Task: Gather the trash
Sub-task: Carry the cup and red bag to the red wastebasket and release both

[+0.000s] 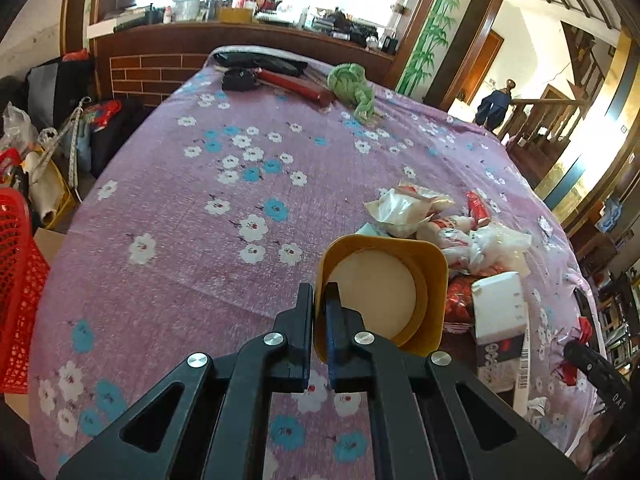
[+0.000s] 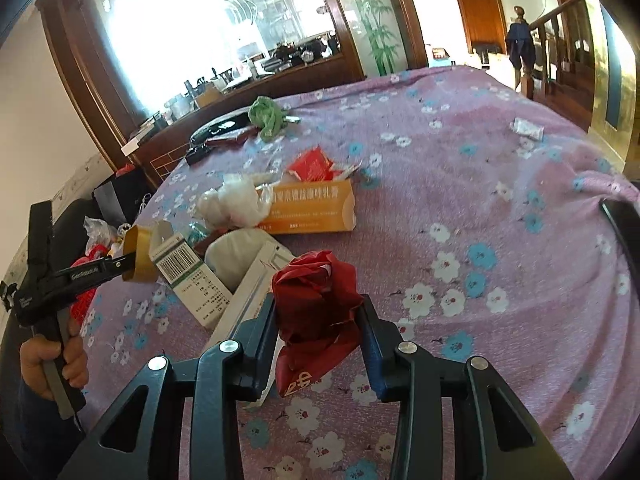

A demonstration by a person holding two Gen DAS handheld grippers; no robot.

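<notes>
Trash (image 2: 256,204) lies piled near the table (image 2: 500,184) left edge. Left gripper (image 1: 319,304) fingers clamp a yellow cup (image 1: 384,292) wall. Right gripper (image 2: 318,312) fingers grip a red wrapper (image 2: 316,292).

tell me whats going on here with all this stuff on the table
A person is clearing trash off a table covered with a purple floral cloth, using a hand-held claw in each hand. The left claw is shut on the wall of a yellow paper cup, held beside the trash pile. The right claw is clamped on a crumpled red wrapper. Left on the cloth are an orange box, white cartons and crumpled plastic.
</notes>
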